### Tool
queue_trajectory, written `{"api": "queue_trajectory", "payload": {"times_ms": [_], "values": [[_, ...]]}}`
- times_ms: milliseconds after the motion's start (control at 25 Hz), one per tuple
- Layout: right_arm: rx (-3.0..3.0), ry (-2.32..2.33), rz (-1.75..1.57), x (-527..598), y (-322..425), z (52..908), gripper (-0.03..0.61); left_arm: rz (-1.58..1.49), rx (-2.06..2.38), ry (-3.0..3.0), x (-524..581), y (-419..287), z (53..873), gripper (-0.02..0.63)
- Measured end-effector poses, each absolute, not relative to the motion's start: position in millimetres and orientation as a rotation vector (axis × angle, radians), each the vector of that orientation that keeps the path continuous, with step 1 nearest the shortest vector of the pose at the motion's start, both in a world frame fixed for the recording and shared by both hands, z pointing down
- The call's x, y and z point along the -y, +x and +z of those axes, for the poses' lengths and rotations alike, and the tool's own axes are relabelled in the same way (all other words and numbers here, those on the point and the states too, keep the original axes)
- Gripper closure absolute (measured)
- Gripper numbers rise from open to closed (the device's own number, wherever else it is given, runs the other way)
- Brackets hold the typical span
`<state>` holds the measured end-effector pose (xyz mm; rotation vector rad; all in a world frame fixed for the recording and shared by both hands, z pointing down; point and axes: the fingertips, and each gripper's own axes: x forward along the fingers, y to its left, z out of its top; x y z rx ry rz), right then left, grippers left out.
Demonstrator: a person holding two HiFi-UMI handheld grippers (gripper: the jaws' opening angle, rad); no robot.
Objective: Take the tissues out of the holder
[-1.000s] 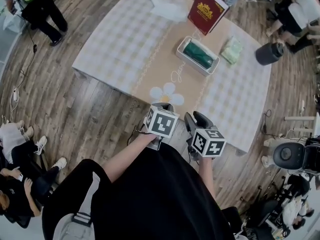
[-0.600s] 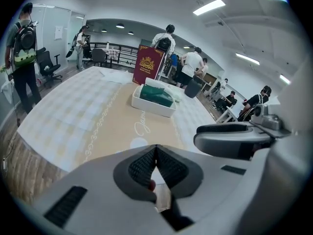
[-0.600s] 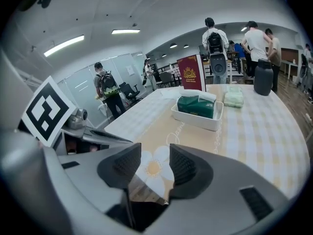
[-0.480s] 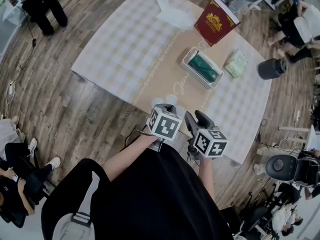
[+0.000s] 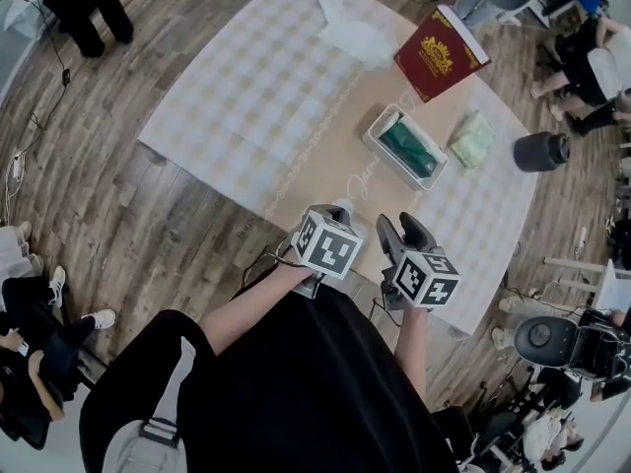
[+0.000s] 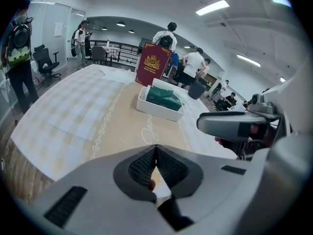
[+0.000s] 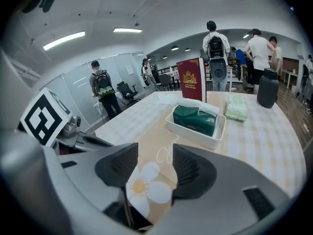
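Scene: a person stands at the near edge of a desk [image 5: 246, 97] covered with a pale checked cloth, with tongs in each hand.
Left tongs [image 6: 156, 153]: pressed together at the tips, nothing in them, low over the desk edge.
Right tongs [image 7: 155, 168]: spreading apart now, about half wide. Only a printed white daisy [image 7: 142, 187] on the cloth shows in the gap.
Holder: a white rectangular plastic holder [image 7: 195, 131] sits straight ahead of both tongs, well apart from them.
Tissues: a dark green tissue pack [image 7: 195, 117] lies inside the holder with a white sheet poking up from its top.
Beyond the holder: a dark red upright book [image 5: 441, 52] stands just behind it.
Right of the holder: a pale green soft packet [image 5: 473, 140] lies flat, near it.
Step in hand: it looks like the approach; neither pair of tongs touches the pack yet.
Next move: probably reach forward, spread the right tongs wider than the pack, close on it and lift. The left tongs may need to steady the holder.
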<state>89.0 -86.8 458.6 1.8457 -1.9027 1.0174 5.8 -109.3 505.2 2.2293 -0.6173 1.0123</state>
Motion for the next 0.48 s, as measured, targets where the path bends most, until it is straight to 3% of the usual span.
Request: {"api": "queue_trajectory", "payload": {"times_ms": [480], "values": [[1.839,1.842,0.956,99,107,460,0.324,1.013,0.566,2.211,111,10,513,0.607]]}}
